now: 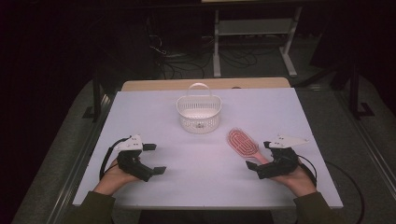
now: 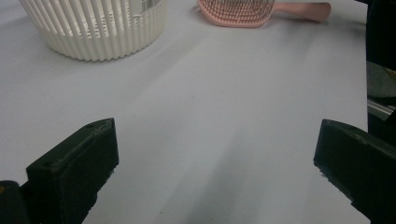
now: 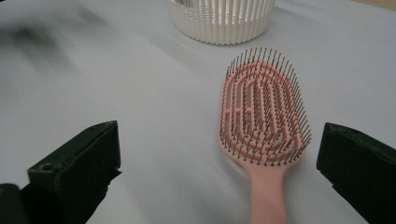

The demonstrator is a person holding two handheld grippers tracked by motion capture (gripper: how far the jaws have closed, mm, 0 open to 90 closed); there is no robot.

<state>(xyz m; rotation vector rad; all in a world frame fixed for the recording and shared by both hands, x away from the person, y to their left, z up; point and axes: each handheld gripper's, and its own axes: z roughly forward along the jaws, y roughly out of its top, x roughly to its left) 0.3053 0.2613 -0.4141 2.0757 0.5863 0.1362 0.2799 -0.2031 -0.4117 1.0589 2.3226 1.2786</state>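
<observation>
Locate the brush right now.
In the high view the pink brush lies bristles-up on the table's right half, just front-right of the white basket, its handle toward the open right gripper.

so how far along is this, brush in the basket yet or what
Nothing looks done yet: the pink hairbrush lies bristles up on the table, apart from the white basket. In hand: the right gripper sits open at the brush's handle, which runs between its jaws ungripped. The left gripper is open on bare table. Likely left: close on the handle, lift and set the brush in the basket.
</observation>
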